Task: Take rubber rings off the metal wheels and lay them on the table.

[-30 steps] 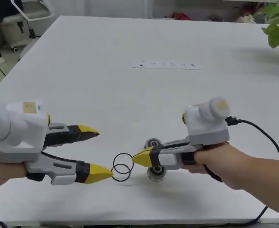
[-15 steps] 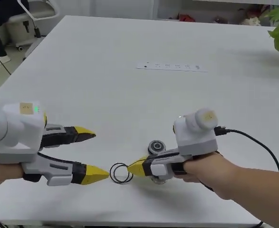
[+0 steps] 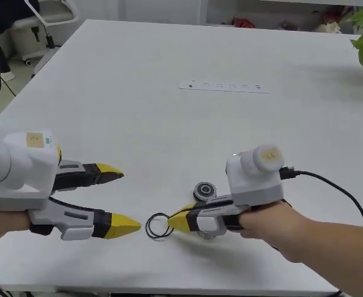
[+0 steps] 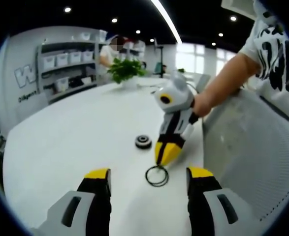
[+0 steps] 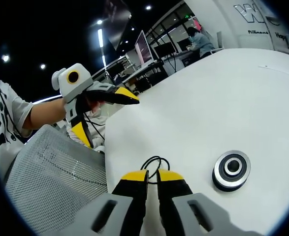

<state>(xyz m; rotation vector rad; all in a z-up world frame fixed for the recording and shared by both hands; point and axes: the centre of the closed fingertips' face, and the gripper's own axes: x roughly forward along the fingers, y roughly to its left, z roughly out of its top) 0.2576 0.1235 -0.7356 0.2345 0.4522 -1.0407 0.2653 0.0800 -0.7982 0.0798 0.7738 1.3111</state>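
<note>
Two rubber rings (image 3: 159, 226) are laid by the table's (image 3: 230, 55) near edge, at the pressed-together right gripper's (image 3: 171, 221) tips; the spread left gripper (image 3: 129, 199) is farther.

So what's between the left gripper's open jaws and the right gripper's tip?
The rubber rings, on the table, touching the right gripper tip and just ahead of the left gripper; plain in the left gripper view.

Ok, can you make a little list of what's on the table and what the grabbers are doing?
table: white workbench
rubber rings: two black loops, resting on table
metal wheel: flat on table beside right gripper
left gripper: open, pointing at rings
right gripper: shut on the rings' edge
</note>
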